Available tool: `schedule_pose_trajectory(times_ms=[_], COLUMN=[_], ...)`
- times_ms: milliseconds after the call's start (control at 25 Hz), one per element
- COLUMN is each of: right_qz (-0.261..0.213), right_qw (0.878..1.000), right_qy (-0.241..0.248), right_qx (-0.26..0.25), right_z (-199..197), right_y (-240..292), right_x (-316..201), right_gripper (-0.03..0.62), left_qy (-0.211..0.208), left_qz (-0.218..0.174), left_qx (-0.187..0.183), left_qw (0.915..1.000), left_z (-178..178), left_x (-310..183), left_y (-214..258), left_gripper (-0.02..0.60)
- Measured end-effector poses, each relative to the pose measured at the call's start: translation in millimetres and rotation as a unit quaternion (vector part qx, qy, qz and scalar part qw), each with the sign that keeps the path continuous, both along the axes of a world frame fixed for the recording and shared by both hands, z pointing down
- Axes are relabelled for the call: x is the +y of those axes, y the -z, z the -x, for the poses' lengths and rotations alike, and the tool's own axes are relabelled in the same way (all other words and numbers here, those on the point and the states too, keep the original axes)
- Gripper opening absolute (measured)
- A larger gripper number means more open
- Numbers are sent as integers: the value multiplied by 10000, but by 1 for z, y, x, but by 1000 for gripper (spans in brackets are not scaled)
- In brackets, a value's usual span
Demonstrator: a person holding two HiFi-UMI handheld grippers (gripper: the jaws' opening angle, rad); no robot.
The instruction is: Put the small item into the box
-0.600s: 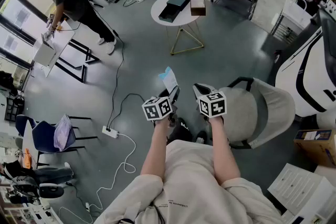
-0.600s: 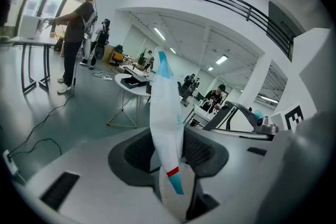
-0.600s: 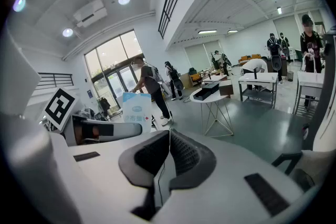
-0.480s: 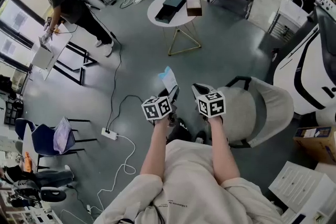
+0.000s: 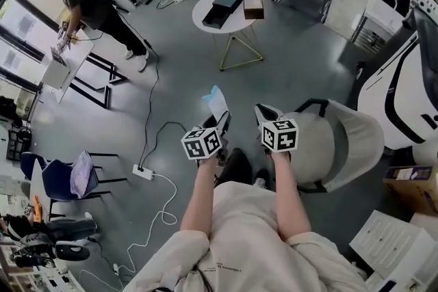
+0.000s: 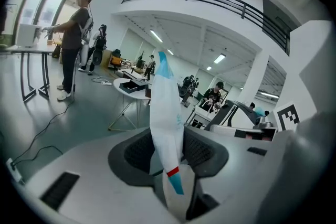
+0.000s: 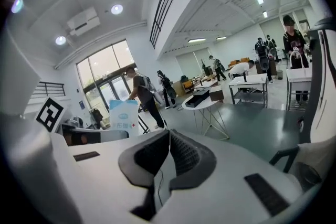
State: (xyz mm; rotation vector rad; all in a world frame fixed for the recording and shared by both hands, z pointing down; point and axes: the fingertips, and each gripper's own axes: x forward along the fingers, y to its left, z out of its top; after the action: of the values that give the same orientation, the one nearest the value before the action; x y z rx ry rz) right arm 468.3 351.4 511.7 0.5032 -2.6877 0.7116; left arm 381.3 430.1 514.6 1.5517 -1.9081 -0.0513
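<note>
Barely anything has shifted since the earlier frame: the left claw (image 5: 222, 123) stays clamped on the packet (image 5: 216, 102), and the round counter (image 5: 239, 24) sits a touch higher in the head view. The right claw (image 5: 264, 114) is pressed together with nothing in it. A grey chair (image 5: 342, 140) stands just beside the right claw, and a cable (image 5: 154, 140) trails over the floor (image 5: 185, 72) to the left. Well ahead, the counter carries a dark box (image 5: 228, 5) and a brown box (image 5: 253, 5), their insides not visible. A person (image 5: 89, 7) stands far left. The packet's lower end is buried in the claw and its print is unreadable. It is flat, white, upright and blue-topped, with a red mark low down.
</note>
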Motion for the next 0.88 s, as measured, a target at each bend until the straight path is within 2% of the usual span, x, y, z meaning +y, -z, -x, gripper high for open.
schedule_pose_trajectory(times_ms=[80, 200, 360, 560, 760, 880], right_qz=[117, 208, 235, 886, 1151, 1412], right_qw=[9999, 9994, 9995, 9942, 9903, 9844], right_qy=[77, 255, 162, -318, -449, -467], right_qx=[-99, 51, 128, -522, -639, -942], right_z=[3, 8, 14, 12, 26, 40], right_y=[2, -9, -15, -10, -15, -9], right_x=[1, 8, -8, -38, -62, -83], right_gripper=[37, 37, 37, 38, 37, 38], left_qy=[65, 332, 447, 268, 460, 442], left_qz=[7, 7, -13, -144, -158, -234], left_qx=[-37, 132, 282, 182, 359, 346], left_qw=[10000, 9994, 9986, 9994, 9982, 9982], left_z=[9, 28, 43, 44, 74, 93], left_x=[5, 15, 3, -10, -21, -41], left_y=[1, -7, -13, -7, -11, -3], left_gripper=[158, 158, 158, 158, 158, 158])
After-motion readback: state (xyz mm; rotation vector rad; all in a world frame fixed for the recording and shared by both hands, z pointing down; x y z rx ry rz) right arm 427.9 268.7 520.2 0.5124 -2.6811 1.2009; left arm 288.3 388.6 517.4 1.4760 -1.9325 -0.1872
